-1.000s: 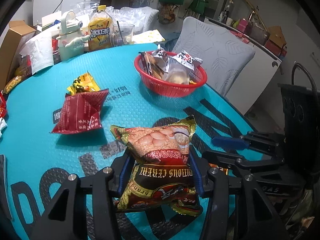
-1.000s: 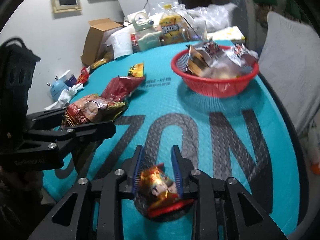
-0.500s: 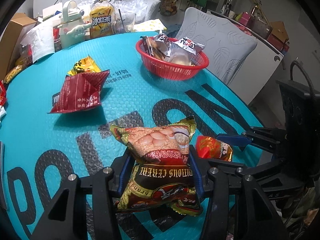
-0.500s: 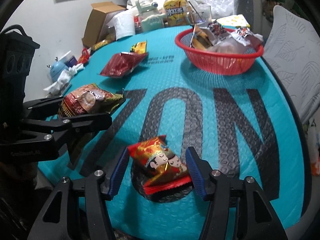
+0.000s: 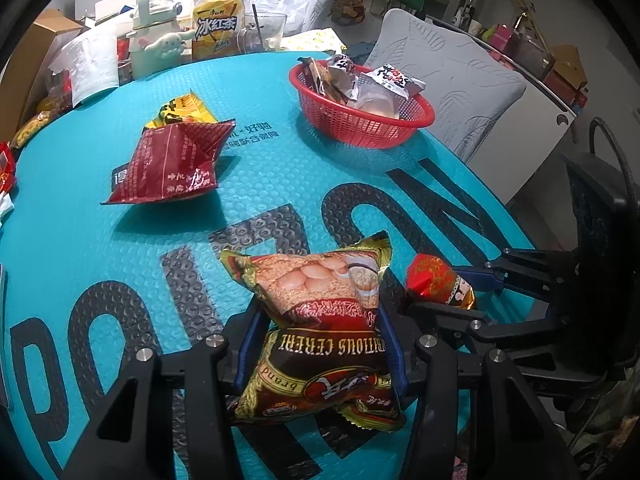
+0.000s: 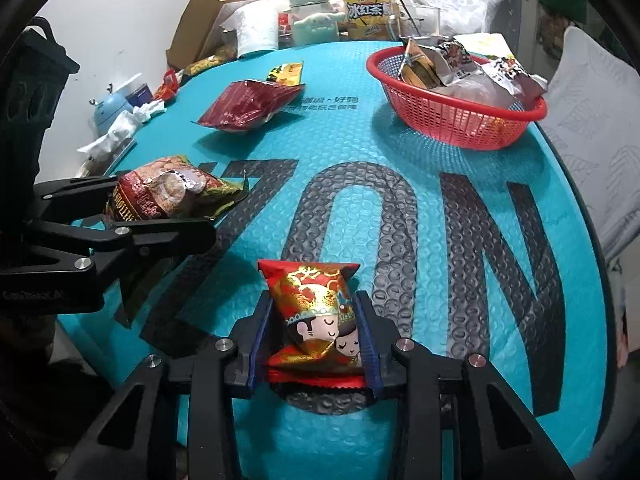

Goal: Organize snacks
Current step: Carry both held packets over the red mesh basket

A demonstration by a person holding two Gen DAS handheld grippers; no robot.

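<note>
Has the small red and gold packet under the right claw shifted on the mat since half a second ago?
Cannot tell. The red and gold packet lies over the same dark patch of the mat. The right claw has just closed its jaws onto it.

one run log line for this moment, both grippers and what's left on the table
left gripper: shut on cereal bag | right gripper: just closed on red candy packet | loose: dark red bag, yellow packet | target: red basket

Right tongs point(image 6: 314, 344) newly closed on red-gold packet point(image 6: 316, 312)

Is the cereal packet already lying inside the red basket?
No, the cereal packet is clamped in the left gripper, apart from the red basket.
</note>
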